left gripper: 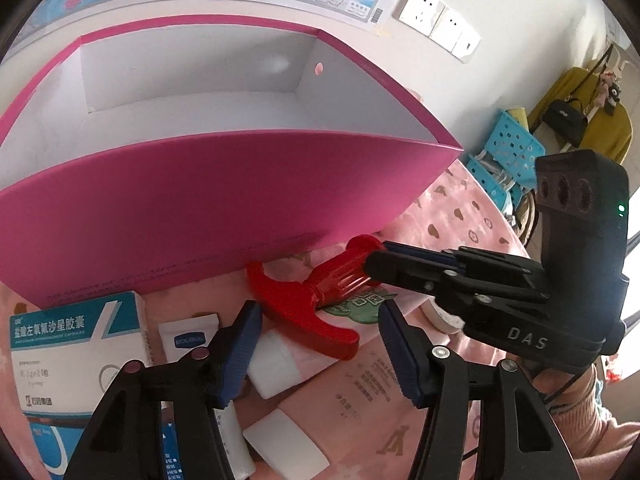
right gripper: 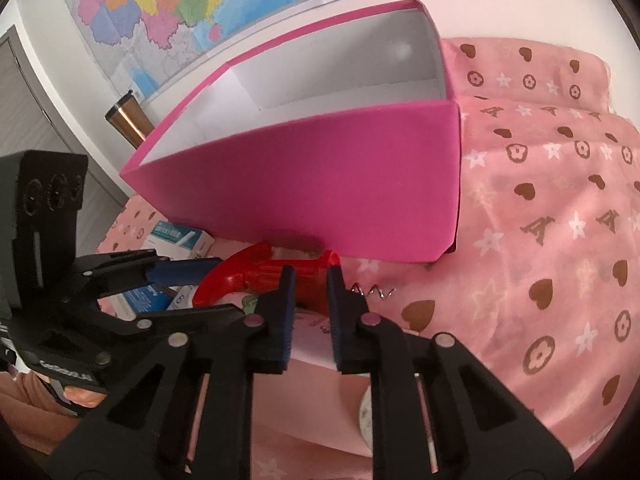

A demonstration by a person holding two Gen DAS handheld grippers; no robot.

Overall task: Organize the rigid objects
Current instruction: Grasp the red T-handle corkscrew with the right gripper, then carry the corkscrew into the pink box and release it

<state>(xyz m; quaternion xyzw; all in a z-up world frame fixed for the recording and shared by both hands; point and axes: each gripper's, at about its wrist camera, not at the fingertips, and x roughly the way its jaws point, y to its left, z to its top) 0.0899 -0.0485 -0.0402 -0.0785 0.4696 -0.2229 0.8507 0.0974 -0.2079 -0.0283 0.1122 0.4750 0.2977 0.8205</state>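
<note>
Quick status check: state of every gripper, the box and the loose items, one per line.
right gripper: shut on the red corkscrew
left gripper: open, holding nothing
red corkscrew: lying beside the pink box, metal spiral exposed
pink box: open-topped, nothing visible inside
medicine box: closed, lying flat
white tube: lying flat

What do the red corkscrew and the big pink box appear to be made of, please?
The red corkscrew, clamped in the right gripper, looks like glossy moulded plastic, with sheen and ribbing, and its bare spiral looks like shiny metal wire. The pink box seems matte cardboard: flat thin walls, crisp folded edges, white inside.
</note>
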